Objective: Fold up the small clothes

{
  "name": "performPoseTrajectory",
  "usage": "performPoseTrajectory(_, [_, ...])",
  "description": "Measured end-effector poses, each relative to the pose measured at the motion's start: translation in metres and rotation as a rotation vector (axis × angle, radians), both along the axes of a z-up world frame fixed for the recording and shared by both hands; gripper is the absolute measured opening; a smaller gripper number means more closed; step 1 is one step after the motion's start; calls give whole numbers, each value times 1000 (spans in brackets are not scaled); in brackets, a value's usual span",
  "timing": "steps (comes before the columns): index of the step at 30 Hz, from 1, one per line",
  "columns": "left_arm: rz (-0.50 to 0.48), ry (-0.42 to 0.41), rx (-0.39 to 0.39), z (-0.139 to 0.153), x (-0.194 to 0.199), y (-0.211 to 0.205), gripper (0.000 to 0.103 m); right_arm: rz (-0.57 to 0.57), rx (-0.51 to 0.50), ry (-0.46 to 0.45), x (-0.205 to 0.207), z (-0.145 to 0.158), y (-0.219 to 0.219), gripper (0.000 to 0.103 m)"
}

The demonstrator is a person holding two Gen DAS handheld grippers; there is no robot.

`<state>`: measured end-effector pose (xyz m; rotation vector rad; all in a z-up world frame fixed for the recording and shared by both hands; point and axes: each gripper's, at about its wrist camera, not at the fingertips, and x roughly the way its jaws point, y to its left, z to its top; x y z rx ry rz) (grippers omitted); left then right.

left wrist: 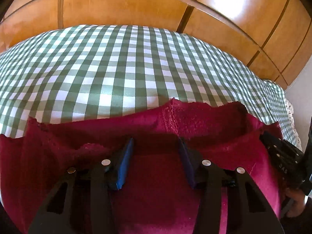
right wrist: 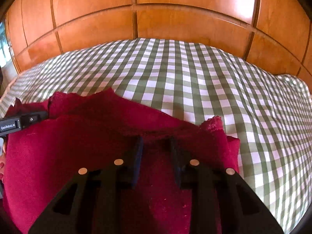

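A dark red fleece garment (left wrist: 214, 128) lies over the near part of a green-and-white checked bed cover (left wrist: 117, 68). My left gripper (left wrist: 156, 142) points down at it, blue pads well apart, with the cloth between them and no clear pinch. In the right wrist view the same red garment (right wrist: 78, 146) bunches up between the fingers of my right gripper (right wrist: 156, 140), which stand close together on a fold near its upper right edge. The cloth spans between both grippers. Each gripper's black body shows at the edge of the other's view.
The checked cover (right wrist: 195, 78) spreads far beyond the garment. Behind the bed stands a wooden panelled wardrobe (right wrist: 175, 19), also in the left wrist view (left wrist: 117, 5). A person's hand (left wrist: 294, 204) shows at the lower right.
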<state>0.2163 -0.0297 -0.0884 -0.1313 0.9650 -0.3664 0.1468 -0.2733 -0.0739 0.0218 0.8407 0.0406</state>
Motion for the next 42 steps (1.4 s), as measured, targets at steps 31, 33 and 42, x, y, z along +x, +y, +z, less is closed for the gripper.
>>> performPoseTrajectory(31, [226, -238, -33, 43, -166, 137, 70, -95, 5, -192, -48, 37, -8, 61])
performPoseTrajectory(33, [226, -240, -42, 46, -165, 138, 70, -133, 9, -190, -56, 42, -16, 61])
performPoseTrajectory(42, [196, -127, 20, 43, -94, 111, 70, -214, -21, -66, -58, 30, -38, 60])
